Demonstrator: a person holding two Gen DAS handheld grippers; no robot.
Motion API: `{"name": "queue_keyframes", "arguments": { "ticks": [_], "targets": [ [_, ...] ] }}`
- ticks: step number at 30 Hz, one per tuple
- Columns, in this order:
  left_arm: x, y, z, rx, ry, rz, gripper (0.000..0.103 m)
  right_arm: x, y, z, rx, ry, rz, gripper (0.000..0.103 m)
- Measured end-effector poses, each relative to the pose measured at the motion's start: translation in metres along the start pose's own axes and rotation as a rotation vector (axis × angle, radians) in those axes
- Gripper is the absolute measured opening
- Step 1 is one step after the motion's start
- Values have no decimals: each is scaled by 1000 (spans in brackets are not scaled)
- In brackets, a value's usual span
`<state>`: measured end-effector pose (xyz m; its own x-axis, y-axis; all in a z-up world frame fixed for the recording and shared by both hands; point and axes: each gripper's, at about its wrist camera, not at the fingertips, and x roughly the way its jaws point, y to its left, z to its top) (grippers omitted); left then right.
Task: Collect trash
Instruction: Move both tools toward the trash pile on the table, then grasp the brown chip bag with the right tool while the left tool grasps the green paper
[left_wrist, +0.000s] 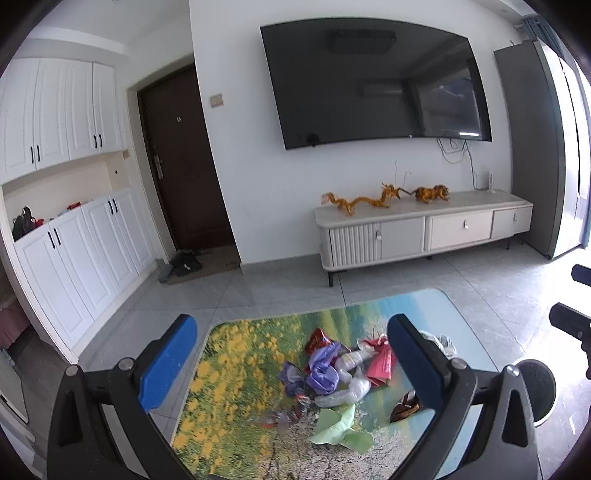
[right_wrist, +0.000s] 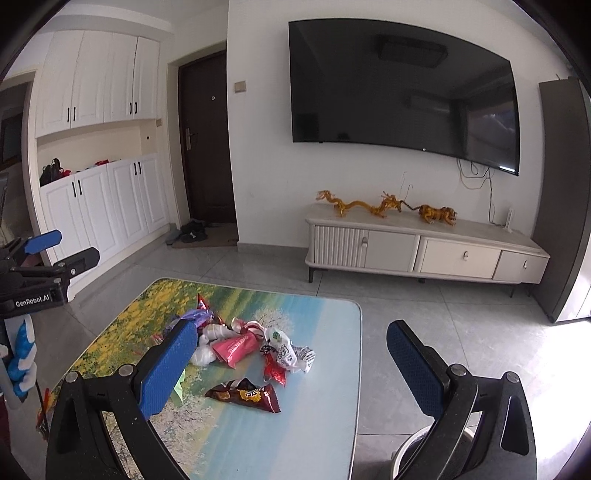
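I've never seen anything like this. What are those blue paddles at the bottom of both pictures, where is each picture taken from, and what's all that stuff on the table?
The blue paddles are the two fingers of a hand-held grasping tool; a person carries one in each hand. A small wide-angle camera sits on each, looking forward along its fingers, which is why the room looks bent.

One picture comes from the left tool, the other from the right tool. Both are open and hold nothing.

Below them is a table with a printed landscape top. On it lies a heap of trash: a dark brown snack bag, a pink wrapper, a purple plastic bag, a green paper scrap and clear plastic. Beside the table stands a round bin, only partly visible.
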<state>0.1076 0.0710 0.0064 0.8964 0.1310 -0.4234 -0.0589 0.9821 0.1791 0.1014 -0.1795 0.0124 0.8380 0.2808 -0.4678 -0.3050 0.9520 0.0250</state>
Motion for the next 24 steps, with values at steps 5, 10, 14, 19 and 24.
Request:
{"name": "queue_keyframes", "arguments": {
  "ticks": [5, 10, 14, 19, 24],
  "targets": [
    [20, -3, -6, 0, 30, 2, 103, 21, 2, -3, -6, 39, 17, 103],
    [37, -4, -13, 5, 61, -11, 103, 41, 8, -5, -26, 77, 45, 103],
    [48, -6, -19, 9, 84, -25, 103, 55, 15, -6, -48, 99, 73, 103],
    [63, -5, -27, 5, 110, -37, 103, 72, 24, -8, -69, 128, 111, 103],
    [75, -2, -36, -1, 132, -57, 103, 91, 30, -15, -81, 166, 162, 103]
  ]
}}
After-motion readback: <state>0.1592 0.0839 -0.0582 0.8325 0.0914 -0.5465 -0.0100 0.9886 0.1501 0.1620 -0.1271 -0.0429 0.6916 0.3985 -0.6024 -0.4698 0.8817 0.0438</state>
